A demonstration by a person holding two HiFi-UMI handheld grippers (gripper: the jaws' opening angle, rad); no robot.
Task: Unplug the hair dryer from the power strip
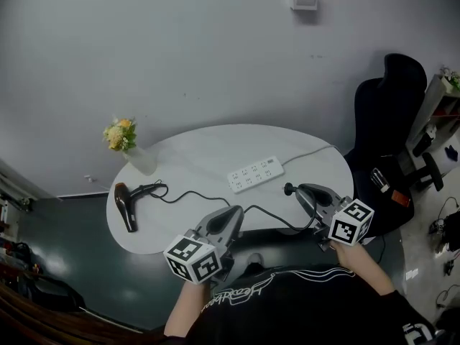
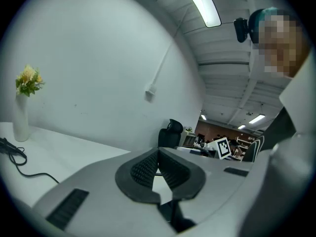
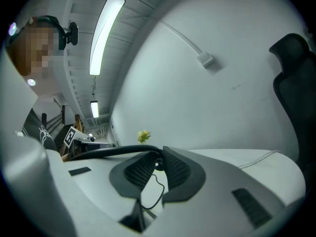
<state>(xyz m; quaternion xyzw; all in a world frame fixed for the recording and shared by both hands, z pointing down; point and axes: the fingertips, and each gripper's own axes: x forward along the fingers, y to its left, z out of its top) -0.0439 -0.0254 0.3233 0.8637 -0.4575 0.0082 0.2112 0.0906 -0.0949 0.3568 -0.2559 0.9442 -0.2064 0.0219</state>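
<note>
Only head view: hair dryer [image 1: 125, 205], power strip [image 1: 255, 174]. Right gripper [image 3: 159, 155] jaws pinch plug [image 1: 288, 189]; left gripper [image 2: 158, 154] jaws closed.

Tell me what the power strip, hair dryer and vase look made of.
Power strip: white moulded plastic, matte, judging by its even shell and socket holes. Hair dryer: dark plastic, probably; finish unclear at this size. Vase: opaque white, smooth; ceramic or frosted glass, cannot tell which.

1. No word, brand or number can be read anywhere.
2. The cubes on the left tongs [image 1: 233, 211] and the right tongs [image 1: 290, 190] bear only black-and-white square patterns, no letters.
3. The white script [image 1: 241, 291] on the person's black shirt [image 1: 309, 315], just behind the left tongs, is too small to read.
</note>
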